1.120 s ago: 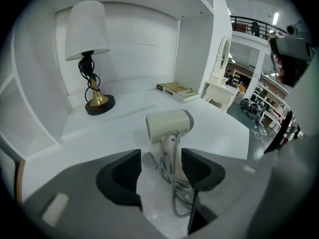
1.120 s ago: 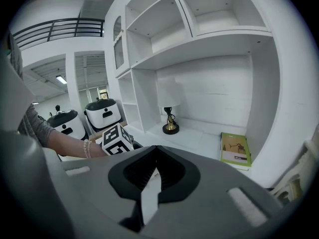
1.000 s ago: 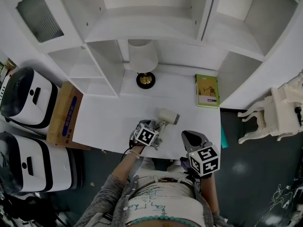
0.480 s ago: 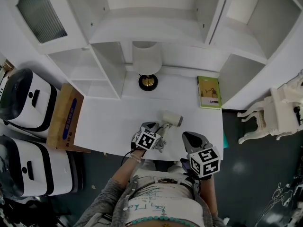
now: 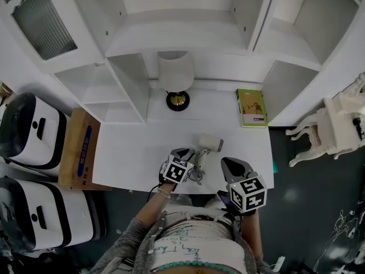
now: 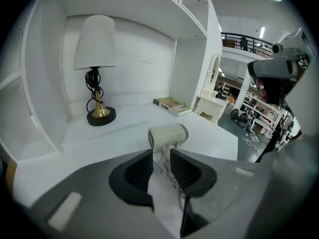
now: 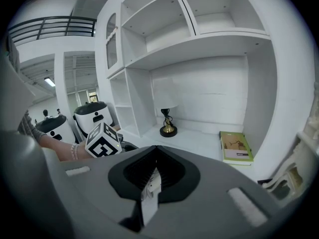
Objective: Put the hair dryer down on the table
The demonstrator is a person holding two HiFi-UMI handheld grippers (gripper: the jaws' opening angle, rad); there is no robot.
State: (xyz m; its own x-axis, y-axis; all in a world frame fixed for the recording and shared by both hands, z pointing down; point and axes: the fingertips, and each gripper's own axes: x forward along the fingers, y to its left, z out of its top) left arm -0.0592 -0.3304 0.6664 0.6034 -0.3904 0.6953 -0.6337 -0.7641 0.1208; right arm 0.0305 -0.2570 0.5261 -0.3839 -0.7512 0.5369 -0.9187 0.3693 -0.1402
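A cream hair dryer (image 5: 210,144) hangs low over the white table (image 5: 131,150), near its front edge; whether it touches the top I cannot tell. My left gripper (image 5: 191,157) is shut on its handle. In the left gripper view the barrel of the hair dryer (image 6: 168,135) stands just past the jaws, and the left gripper (image 6: 162,164) holds the handle between its ribbed pads. A cord (image 5: 197,176) trails below it. My right gripper (image 5: 233,165) hovers at the table's front right edge. In its own view the right gripper (image 7: 155,171) is shut with nothing held.
A lamp (image 5: 176,76) with a white shade and gold base stands at the back of the table. A green book (image 5: 251,107) lies at the back right. White shelving surrounds the desk. A cardboard box (image 5: 78,147) and two white machines (image 5: 28,124) stand left; a white chair (image 5: 333,127) stands right.
The left gripper and the hair dryer have shifted slightly right and toward the table's front edge. The right gripper has hardly moved.
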